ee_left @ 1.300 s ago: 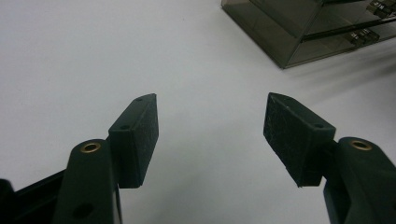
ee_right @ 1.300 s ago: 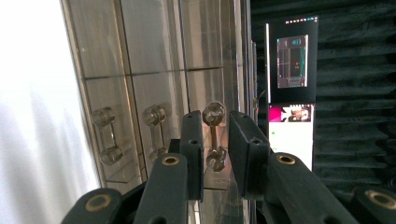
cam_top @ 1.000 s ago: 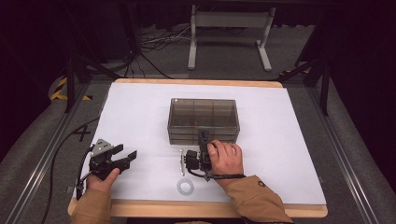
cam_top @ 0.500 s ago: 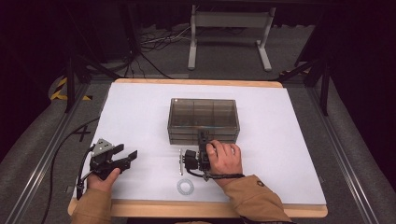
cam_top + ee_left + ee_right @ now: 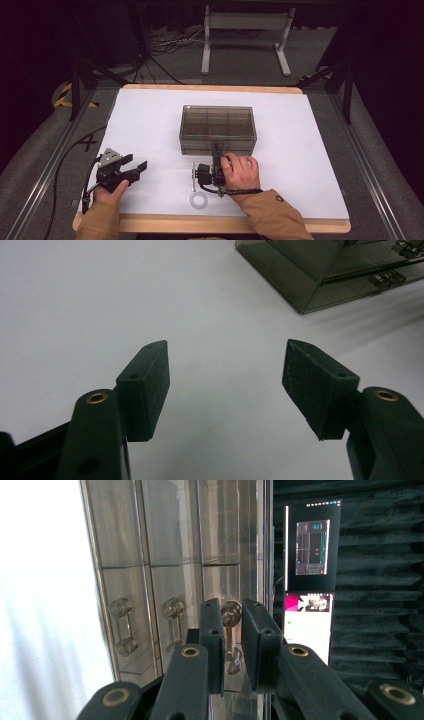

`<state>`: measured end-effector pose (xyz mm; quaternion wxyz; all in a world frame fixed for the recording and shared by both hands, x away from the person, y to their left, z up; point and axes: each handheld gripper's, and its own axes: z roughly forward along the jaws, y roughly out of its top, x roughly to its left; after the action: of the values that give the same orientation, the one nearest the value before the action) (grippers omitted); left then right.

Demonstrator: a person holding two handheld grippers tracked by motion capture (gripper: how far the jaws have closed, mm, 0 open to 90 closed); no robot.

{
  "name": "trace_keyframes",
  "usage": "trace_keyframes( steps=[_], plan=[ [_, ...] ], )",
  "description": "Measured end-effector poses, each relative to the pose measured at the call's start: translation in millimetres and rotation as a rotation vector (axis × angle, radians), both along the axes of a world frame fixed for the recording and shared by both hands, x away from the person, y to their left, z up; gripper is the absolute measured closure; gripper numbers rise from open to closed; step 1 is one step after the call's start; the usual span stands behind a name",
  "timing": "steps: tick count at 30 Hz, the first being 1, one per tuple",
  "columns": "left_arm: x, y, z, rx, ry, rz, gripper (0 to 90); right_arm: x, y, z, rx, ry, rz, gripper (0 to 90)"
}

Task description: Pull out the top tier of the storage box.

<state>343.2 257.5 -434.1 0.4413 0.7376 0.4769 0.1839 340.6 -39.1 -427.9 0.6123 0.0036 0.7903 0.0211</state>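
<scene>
We had the box point(image 5: 218, 129), a smoky see-thru drawer unit, sitting about mid-table point(image 5: 310, 150) on the white top, and we place everything else relative to it.

The right gripper point(image 5: 231, 630) was up against the box's near face, turned on its side. In the right gripper view its jaws stood either side of a clear drawer handle point(image 5: 230, 614), one of three along that face; the other two handles point(image 5: 172, 622) sat just beside it. The jaws had just been closing and the gap was narrow, w/ the handle between them. Whether the pads actually pressed on the handle we couldn't tell: a sliver of gap seemed to show each side, but the glare made it unclear. In the high view the right hand point(image 5: 241, 172) sat just on the near side of the box, gripper point(image 5: 216, 155) reaching to its front.

The left gripper point(image 5: 225, 375) was well apart from the box, off to its near-left. Its jaws stood wide open w/ nothing between them, only bare table below; a corner of the box showed far ahead to one side. The left hand point(image 5: 111, 189) held it near the table's front edge.

On the near side of the box, just beside the right gripper, lay a thin metal strip point(image 5: 193, 176) and a flat ring point(image 5: 198, 200), both on the table.
</scene>
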Motion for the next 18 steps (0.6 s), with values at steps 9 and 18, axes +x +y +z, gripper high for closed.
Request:
trace_keyframes(
  steps=[9,18],
  plan=[
    [2.0,-1.8,-0.2,0.000,-0.001,-0.005,36.3,-9.1,-0.5,0.2,0.000,0.001,0.007,80.6],
    [3.5,-3.7,-0.2,0.001,0.004,-0.013,36.4,-18.8,-1.3,0.6,0.008,0.006,0.013,80.7]
  ],
)
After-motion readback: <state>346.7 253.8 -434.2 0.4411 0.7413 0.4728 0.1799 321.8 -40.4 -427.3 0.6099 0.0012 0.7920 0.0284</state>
